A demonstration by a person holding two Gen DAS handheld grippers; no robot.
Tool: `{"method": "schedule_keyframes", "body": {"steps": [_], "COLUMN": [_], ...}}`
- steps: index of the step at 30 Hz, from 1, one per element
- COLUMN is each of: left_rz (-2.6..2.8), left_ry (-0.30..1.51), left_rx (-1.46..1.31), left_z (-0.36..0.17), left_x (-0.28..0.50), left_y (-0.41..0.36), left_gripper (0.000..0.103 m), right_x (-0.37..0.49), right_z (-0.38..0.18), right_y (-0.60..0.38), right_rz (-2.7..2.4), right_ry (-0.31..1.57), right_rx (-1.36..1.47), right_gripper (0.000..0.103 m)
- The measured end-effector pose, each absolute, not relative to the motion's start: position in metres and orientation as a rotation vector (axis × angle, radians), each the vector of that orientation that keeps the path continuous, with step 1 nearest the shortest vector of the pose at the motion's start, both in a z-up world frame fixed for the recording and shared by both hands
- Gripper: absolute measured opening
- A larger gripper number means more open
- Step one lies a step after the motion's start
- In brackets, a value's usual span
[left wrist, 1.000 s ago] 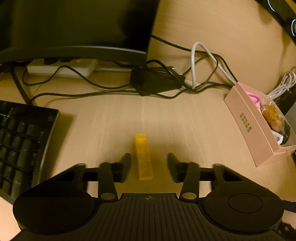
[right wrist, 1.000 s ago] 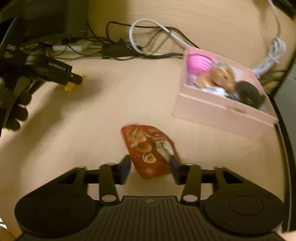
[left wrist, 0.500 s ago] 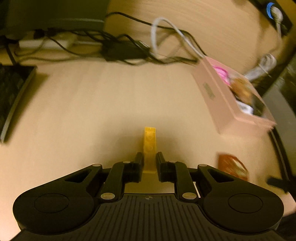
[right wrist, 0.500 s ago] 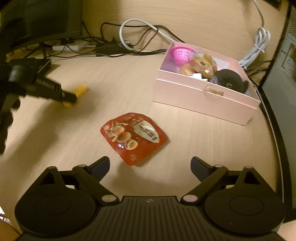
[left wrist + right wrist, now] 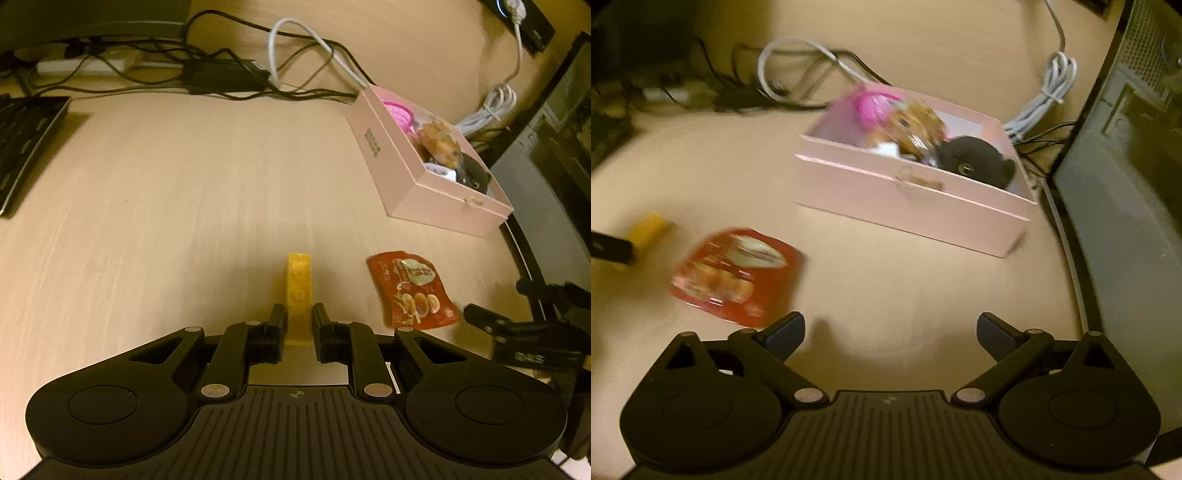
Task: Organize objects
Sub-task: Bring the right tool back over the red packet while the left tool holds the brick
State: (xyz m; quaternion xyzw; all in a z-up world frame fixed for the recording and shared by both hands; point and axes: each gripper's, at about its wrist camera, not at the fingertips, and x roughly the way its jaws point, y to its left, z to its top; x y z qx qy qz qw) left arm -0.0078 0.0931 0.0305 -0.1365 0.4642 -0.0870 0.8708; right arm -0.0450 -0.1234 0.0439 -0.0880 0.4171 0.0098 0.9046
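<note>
The left claw (image 5: pixel 298 320) grips the yellow block (image 5: pixel 298 291); the right claw (image 5: pixel 890 332) gapes wide, empty. The pink box (image 5: pixel 436 192) at two o'clock holds several items; the red packet (image 5: pixel 413 291) lies unsorted on the counter (image 5: pixel 184 184).

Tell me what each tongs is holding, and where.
Left tongs grip the yellow rectangular block by its near end; right tongs hold nothing.
</note>
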Motion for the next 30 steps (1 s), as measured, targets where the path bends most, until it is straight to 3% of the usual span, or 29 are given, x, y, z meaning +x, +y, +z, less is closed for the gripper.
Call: {"method": "schedule_keyframes", "body": {"steps": [5,13,16,18,20,25,30], "left_rz": [-0.172,-0.151,-0.159,-0.168,-0.18,-0.203,-0.214], "left_ry": [0.979,0.976,0.981,0.982,0.985,0.991,0.994], "left_rx": [-0.299,-0.324,-0.331,-0.333,-0.332,-0.316,-0.283], "left_z": [0.028,0.027,0.025,0.025,0.025,0.024,0.026], "left_x": [-0.013,-0.018,-0.019,-0.019,-0.017,-0.012,-0.01], "left_y": [0.101,0.112,0.113,0.112,0.109,0.099,0.088], "left_gripper": [0.018,0.018,0.018,0.018,0.018,0.018,0.018], "right_x": [-0.046,-0.01,-0.009,-0.013,-0.018,-0.042,-0.064], "right_z": [0.052,0.037,0.035,0.037,0.039,0.038,0.032], "right_y": [-0.098,-0.049,-0.048,-0.05,-0.054,-0.064,-0.084], "right_rz": [0.164,0.237,0.257,0.265,0.272,0.271,0.131], "right_ry": [0.867,0.902,0.925,0.928,0.931,0.941,0.915], "right_rx": [-0.049,-0.067,-0.058,-0.065,-0.079,-0.167,-0.271], "right_gripper": [0.103,0.103,0.084,0.063,0.057,0.057,0.074]}}
